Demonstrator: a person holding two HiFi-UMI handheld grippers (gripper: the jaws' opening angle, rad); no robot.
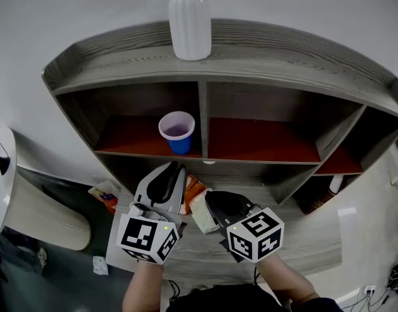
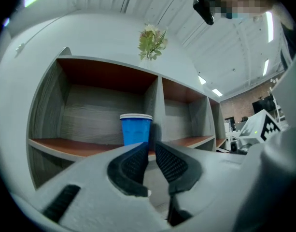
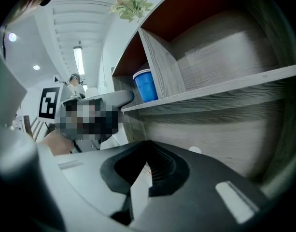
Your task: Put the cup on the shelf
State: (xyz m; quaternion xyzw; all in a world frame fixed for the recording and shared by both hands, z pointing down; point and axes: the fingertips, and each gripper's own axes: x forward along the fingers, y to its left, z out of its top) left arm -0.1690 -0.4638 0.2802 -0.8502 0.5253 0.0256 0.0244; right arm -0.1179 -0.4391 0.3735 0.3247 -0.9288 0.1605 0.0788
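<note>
Head view: cup (image 1: 177, 132) upright in shelf (image 1: 263, 142) upper-left bay, released. Left gripper (image 2: 151, 151) barely apart, empty; right gripper (image 3: 148, 146) together, empty. Withdraw straight back, clear of shelf edge.

A grey wood-grain shelf unit (image 1: 270, 54) stands against a plain white wall (image 1: 69, 12); the boards of its upper compartments are red-brown, and upright panels divide it into bays. On its top sits a white ribbed vase (image 1: 189, 21) holding a sprig of pale greenery (image 2: 151, 41). To the left is a round pale piece of furniture with a ribbed side (image 1: 36, 220), on a dark floor (image 1: 62, 265). Overhead runs a white slatted ceiling (image 2: 138, 4) with long strip lights (image 3: 80, 59). Far off to the right shows a brick wall (image 2: 239, 105).
</note>
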